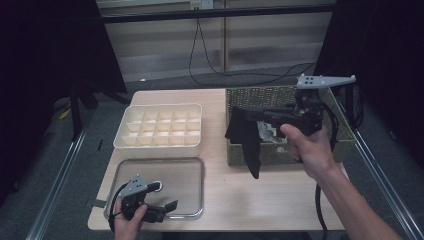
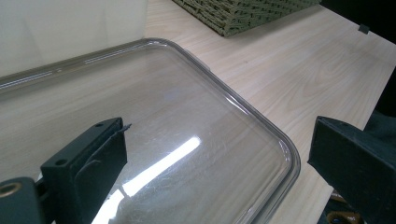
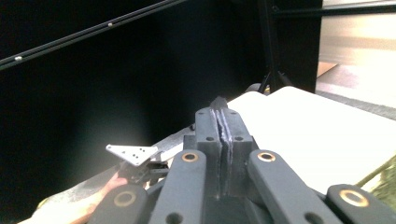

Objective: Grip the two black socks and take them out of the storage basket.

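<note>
Holding a black sock [image 1: 246, 137] pinched in my right gripper [image 1: 239, 116], jaws squeezed tight together on the fabric, so it dangles down over the front wall of the woven basket [image 1: 285, 94] at the right of the table [image 1: 240, 195]. From the right gripper view I just see the jaws pressed flat against each other. My left gripper [image 1: 171, 205] sits low at the near edge, jaws spread wide with nothing between them, hovering over the clear lid [image 2: 187, 121]. Just behind that lid sits the cream divider tray [image 1: 159, 126].
</note>
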{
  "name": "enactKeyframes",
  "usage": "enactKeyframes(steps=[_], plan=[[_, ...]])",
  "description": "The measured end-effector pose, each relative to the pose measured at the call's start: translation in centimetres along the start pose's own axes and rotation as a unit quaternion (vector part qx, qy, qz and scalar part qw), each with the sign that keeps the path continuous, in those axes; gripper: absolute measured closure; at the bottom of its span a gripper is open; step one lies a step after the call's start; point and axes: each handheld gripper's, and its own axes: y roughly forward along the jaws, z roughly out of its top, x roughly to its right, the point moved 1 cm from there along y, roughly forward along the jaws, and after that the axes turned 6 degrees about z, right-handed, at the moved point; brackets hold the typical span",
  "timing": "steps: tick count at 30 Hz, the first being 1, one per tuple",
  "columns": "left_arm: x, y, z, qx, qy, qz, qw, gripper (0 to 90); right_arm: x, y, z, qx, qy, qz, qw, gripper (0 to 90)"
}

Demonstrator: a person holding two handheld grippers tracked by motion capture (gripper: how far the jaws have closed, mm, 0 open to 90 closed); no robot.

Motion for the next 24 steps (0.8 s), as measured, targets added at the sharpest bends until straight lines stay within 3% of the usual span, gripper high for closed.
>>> enactKeyframes(steps=[8,14,21,24], plan=[[0.3,0.4,0.1,-0.005,0.005,-0.001,1.0000,4.2,0.3,1.2,-3.2,-0.012,0.017,0.003,0.9998,87.2],[0.7,0.8,0.3,-0.009,0.015,0.000,0.9999,4.2,2.0,1.5,-6.4,-0.022,0.048,0.000,0.9986,87.2],[1.0,1.0,0.4,-0.008,0.003,0.003,1.0000,3.8,3.8,1.6,-10.0,-0.031,0.082,-0.008,0.9961,87.2],[1.2,1.2,0.5,-0.011,0.009,-0.002,0.9999,3.7,4.3,1.1,-11.0,-0.028,0.090,-0.015,0.9954,87.1]])
